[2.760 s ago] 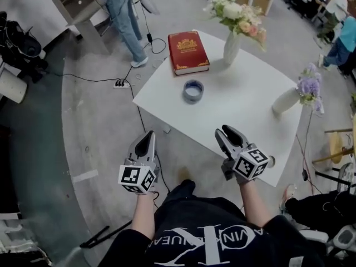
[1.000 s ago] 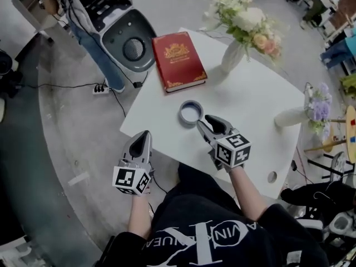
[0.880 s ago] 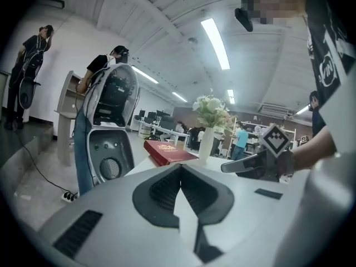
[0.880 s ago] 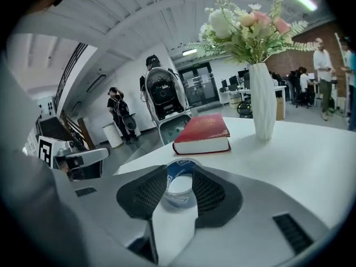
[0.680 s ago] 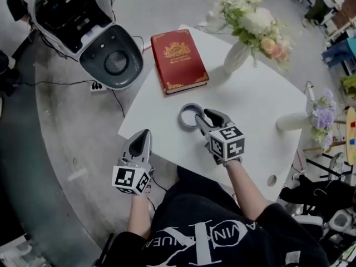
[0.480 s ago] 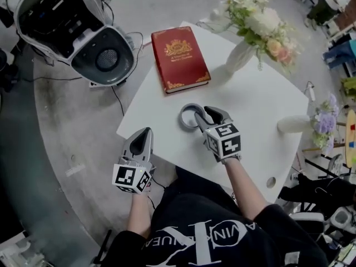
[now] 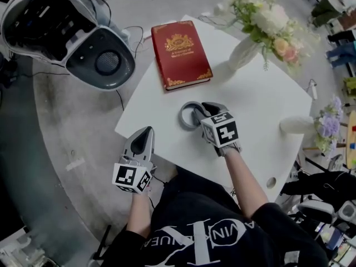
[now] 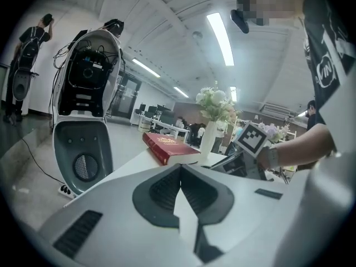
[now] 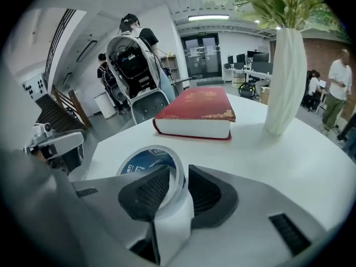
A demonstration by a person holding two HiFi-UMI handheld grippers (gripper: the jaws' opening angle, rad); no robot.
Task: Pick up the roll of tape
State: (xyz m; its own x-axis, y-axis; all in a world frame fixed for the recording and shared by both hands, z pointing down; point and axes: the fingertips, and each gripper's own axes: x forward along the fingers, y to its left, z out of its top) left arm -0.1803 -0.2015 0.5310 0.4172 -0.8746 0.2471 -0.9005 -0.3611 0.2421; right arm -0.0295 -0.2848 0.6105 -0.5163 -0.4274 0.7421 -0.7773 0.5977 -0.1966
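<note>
Our right gripper's [image 9: 179,174] jaws stand part open and have just been closing, astride the near wall of the roll of tape [image 9: 142,161]: one pad inside the ring, the other outside, with a sliver of gap showing on the outer side, so we judge that nothing is clamped yet. The roll lies flat on the white table [image 7: 261,93], near its near-left edge, with the red book [image 7: 179,53] beyond it on the far side. The bite is on one thin wall only. If one pad lands first, we may shove the roll across the smooth top instead of pinching it, perhaps toward that near edge. If we lift with a shallow hold, the roll could swing down from the pads or slip out. Our left gripper [image 8: 181,168], jaws together on nothing, hangs off the table's near-left side and cannot steady anything.
</note>
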